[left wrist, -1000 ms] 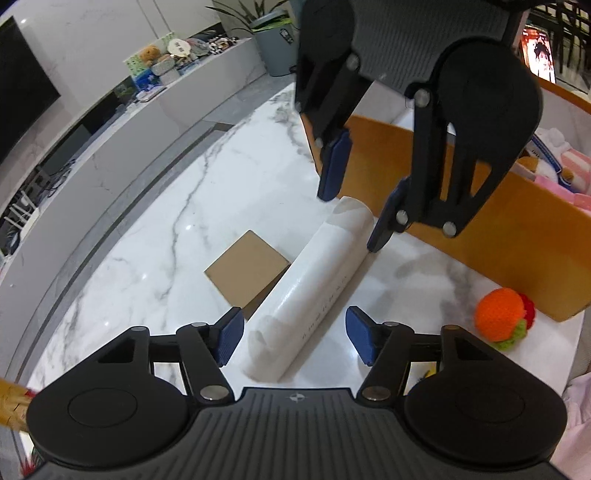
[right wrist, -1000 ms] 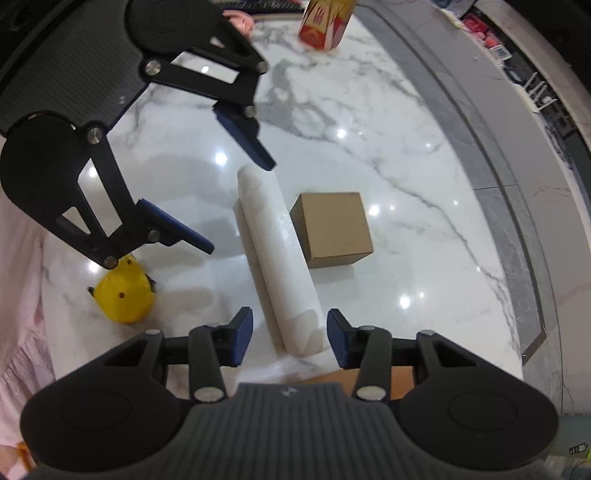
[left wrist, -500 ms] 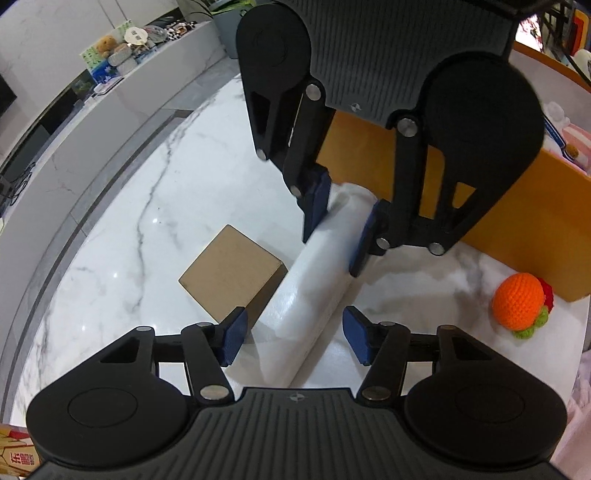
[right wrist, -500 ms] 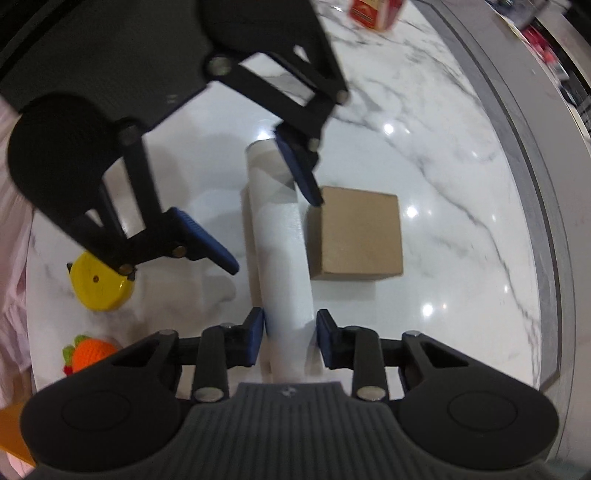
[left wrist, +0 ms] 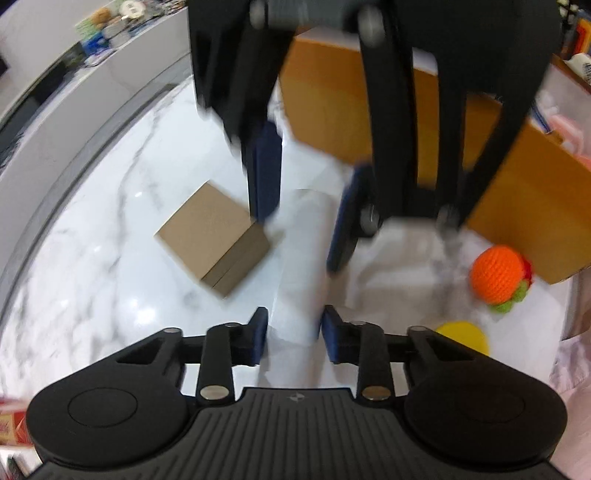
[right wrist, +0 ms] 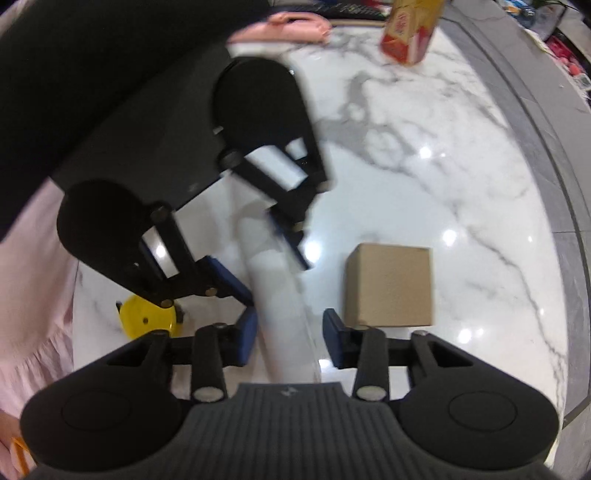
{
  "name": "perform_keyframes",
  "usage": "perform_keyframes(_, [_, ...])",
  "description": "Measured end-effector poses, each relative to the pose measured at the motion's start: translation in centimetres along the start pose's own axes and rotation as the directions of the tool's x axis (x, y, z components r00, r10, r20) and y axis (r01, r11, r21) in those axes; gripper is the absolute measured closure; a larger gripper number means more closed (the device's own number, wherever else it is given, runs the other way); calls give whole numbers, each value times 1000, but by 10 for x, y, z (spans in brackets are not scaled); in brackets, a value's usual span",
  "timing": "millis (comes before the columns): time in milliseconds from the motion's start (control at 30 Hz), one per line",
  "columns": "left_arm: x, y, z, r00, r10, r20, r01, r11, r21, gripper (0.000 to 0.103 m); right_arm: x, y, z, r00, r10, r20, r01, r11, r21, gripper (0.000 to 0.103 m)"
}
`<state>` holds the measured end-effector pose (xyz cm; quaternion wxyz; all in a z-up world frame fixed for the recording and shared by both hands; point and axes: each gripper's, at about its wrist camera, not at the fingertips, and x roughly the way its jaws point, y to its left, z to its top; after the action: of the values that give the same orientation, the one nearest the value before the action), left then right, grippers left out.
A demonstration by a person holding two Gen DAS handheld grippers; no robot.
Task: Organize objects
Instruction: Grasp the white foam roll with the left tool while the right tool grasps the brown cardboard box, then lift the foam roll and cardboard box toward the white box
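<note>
White roll (left wrist: 301, 258) lies on the marble surface (left wrist: 92, 288) beside the cardboard box (left wrist: 214, 240). Left tool (left wrist: 293, 336) has just closed and pinches one end; right tool (right wrist: 288, 334), just reopening, straddles the other end with a gap. Re-clamp right, lift both ends level.

A glossy white marble top (right wrist: 443, 147) with grey veins fills most of both views, and ceiling lights show on it as bright spots. A grey strip (right wrist: 546, 147) runs in a curve along the marble's outer edge. Beyond that strip stands a long white ledge (left wrist: 55, 122), and at its far end lies a blurred clutter of small toys and packets (left wrist: 110, 22). At the marble's near edge hangs a person's pale pink garment (right wrist: 33, 295), gathered into soft folds.
</note>
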<state>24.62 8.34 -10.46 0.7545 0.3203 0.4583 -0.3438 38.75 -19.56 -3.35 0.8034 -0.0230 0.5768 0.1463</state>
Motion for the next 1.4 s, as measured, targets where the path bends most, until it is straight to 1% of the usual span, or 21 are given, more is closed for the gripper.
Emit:
perform_keyframes(33, [-2,1,-5,1000,10,-4,-10,1000,-13,69,-5,-2,1,1000,-6,9,6,1000,3,57])
perform_keyframes(100, [-7,3,-16,1000,1,-5,-1,1000,-21,69,-15,-4,3,999,-31,21,31,1000,-2,50])
perform_keyframes(167, [-12,5,-27,1000,-9,-13,8,999,-32,69,-20,-10,6,996,-79,29,78,997,17,48])
perform_keyframes(233, [-16,5,-35,1000,-11,-26,10,1000,-28,69,-19,-16,10,992,-126,11,125,991,48,44])
perform_keyframes(267, [-19,3,-39,999,-9,-32,9,1000,-24,69,-16,-18,12,990,-138,2,138,989,53,40])
perform_keyframes(300, [-21,1,-42,999,-7,-38,6,1000,-24,69,-13,-21,15,988,-152,-6,152,987,47,35])
perform_keyframes(367, [-22,4,-43,999,-7,-52,5,999,-36,69,-3,-27,16,984,-175,-20,176,984,20,29])
perform_keyframes(433, [-23,5,-44,998,0,-57,-3,999,-52,68,7,-20,19,981,-188,-40,188,982,-1,29])
perform_keyframes(500, [-19,9,-36,998,5,-56,-8,998,-60,67,17,-23,23,981,-184,-58,183,983,-11,29])
perform_keyframes(567, [-13,19,-29,999,-5,-48,1,997,-77,66,30,-37,27,980,-178,-86,178,984,-10,29])
perform_keyframes(733, [-13,23,-28,999,-14,-32,11,995,-95,65,44,-44,31,980,-160,-114,158,987,-29,29])
perform_keyframes(933, [-10,22,-27,999,-9,-31,6,995,-98,64,55,-47,35,980,-151,-127,146,988,-45,30])
perform_keyframes(1000, [-10,22,-27,1000,-8,-28,5,995,-104,64,59,-49,36,979,-159,-132,154,987,-44,35])
perform_keyframes(1033, [-9,21,-27,1000,-5,-27,2,995,-104,64,61,-49,37,977,-163,-136,158,986,-46,35])
perform_keyframes(1067, [-9,21,-27,1000,-3,-26,0,995,-104,64,62,-49,37,976,-170,-139,165,985,-47,39])
perform_keyframes(1200, [-8,21,-27,1000,0,-25,-3,993,-120,64,62,-47,34,976,-167,-137,162,986,-50,39])
perform_keyframes(1400, [-9,21,-26,999,15,-38,-20,990,-137,64,57,-33,24,971,-199,-134,185,977,-108,40])
